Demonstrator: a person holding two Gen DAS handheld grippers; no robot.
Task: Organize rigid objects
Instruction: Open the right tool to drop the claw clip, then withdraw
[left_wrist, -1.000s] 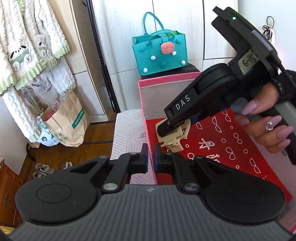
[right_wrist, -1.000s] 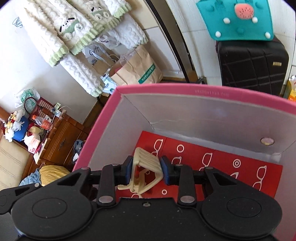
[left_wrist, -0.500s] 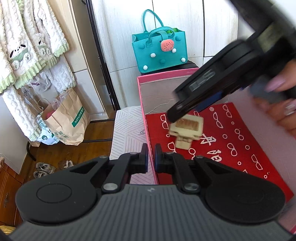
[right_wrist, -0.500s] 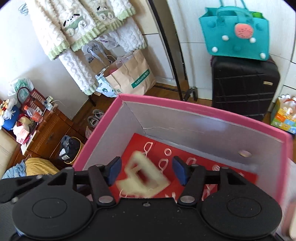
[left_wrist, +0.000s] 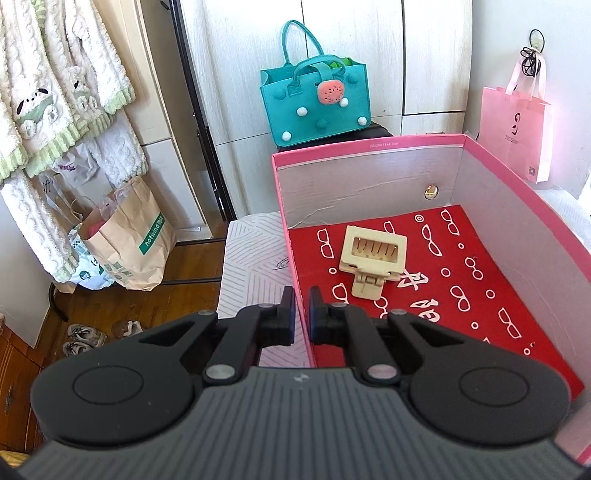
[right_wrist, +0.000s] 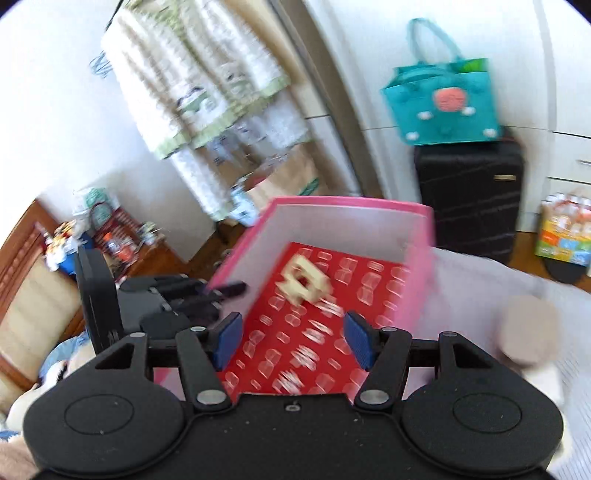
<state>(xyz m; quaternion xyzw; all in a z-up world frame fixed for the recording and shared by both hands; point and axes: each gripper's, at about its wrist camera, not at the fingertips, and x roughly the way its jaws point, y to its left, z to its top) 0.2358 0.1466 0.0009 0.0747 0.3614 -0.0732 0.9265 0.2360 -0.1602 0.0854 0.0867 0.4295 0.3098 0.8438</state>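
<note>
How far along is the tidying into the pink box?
Done: the cream hair clip lies loose on the red floor of the pink box. In hand: nothing; the right gripper is open and empty, and the left gripper is nearly closed at the box's left wall. Left: a blurred beige object sits outside the box, possibly next.

The pink box (left_wrist: 373, 146) looks like plain cardboard, matt grey inside, with red printed paper lining its floor. Lying on that lining, the cream hair clip (left_wrist: 372, 260) is smooth plastic. Behind the box, the teal bag (left_wrist: 314, 107) looks like soft felt.
</note>
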